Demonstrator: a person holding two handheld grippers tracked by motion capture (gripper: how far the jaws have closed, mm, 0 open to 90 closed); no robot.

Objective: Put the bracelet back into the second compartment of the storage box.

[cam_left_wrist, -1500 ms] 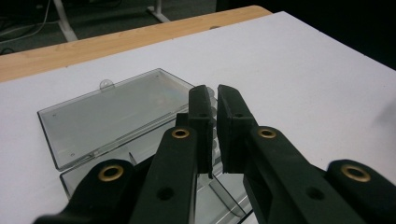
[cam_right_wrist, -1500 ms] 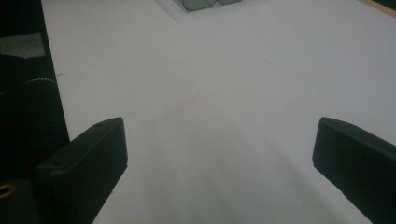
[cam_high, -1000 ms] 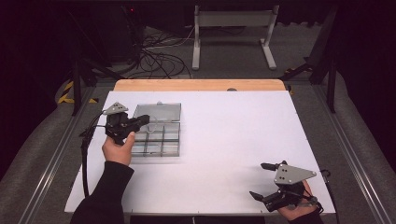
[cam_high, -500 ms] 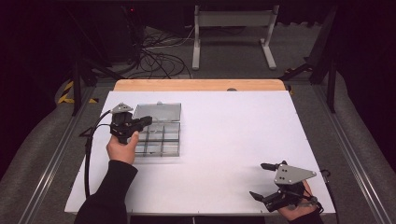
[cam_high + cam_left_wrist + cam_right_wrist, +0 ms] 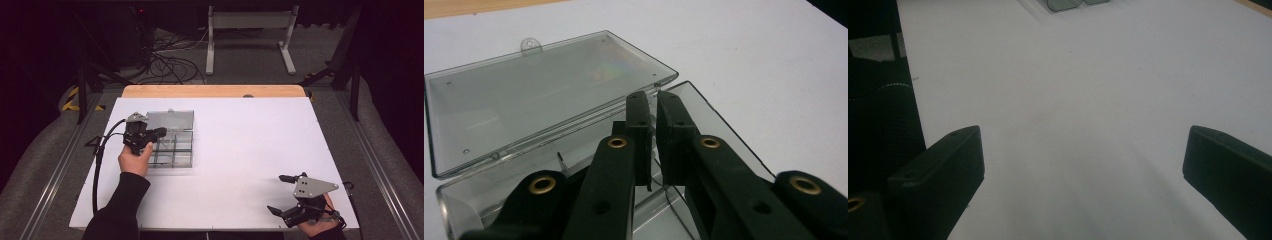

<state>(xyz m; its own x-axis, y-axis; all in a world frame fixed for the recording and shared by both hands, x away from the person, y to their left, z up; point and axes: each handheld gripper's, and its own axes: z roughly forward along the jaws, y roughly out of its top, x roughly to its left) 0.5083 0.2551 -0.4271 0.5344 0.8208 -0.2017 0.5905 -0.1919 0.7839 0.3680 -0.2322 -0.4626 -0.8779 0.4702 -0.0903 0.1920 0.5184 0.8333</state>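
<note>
A clear plastic compartment box (image 5: pixel 175 152) lies open on the white table, its lid (image 5: pixel 170 120) folded flat toward the back. My left gripper (image 5: pixel 161 131) hovers over the tray's back left part, pointing right. In the left gripper view the jaws (image 5: pixel 655 100) stand almost together with only a thin slit and nothing visible between them, just above the hinge edge between the lid (image 5: pixel 534 95) and the tray (image 5: pixel 719 132). My right gripper (image 5: pixel 276 194) rests open near the front right corner, its jaws (image 5: pixel 1083 145) wide apart over bare table. The box's corner (image 5: pixel 1065 4) shows far ahead.
The white table top (image 5: pixel 245 135) ends in a wooden strip (image 5: pixel 215 91) at the back. A black cable (image 5: pixel 99 160) trails from the left gripper along the table's left side. Cables and a metal stand (image 5: pixel 250 30) sit on the floor beyond.
The left hand has carried its gripper a little to the right, farther over the open box. The right gripper has stayed where it was.
</note>
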